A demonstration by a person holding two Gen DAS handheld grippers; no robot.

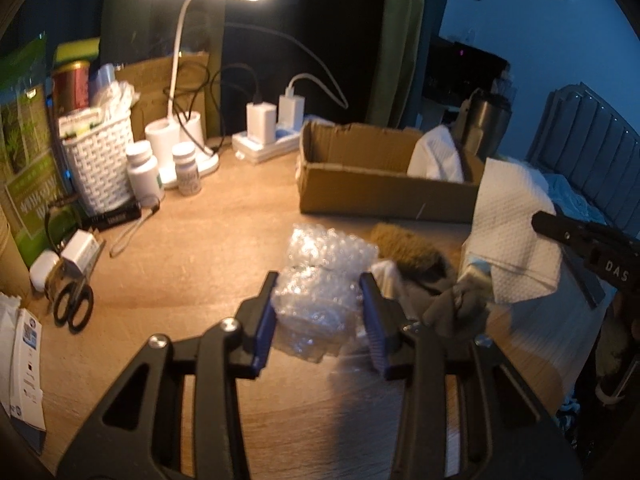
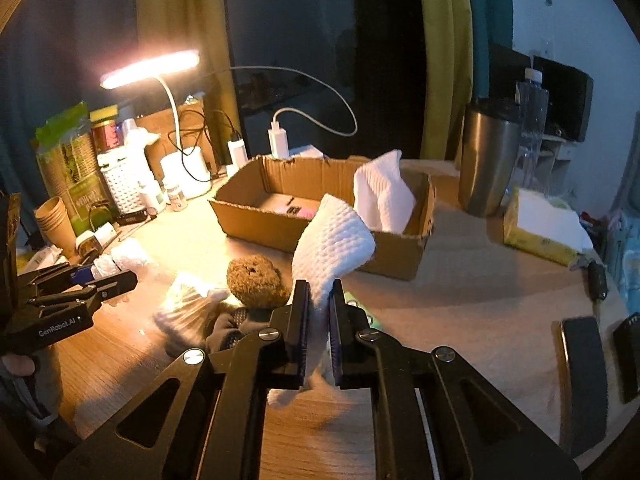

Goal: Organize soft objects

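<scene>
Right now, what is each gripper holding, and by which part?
Right gripper pinches the white embossed paper towel by its lower end. Left gripper straddles the clear crumpled bubble wrap at its middle; whether it grips yet cannot be told.
</scene>
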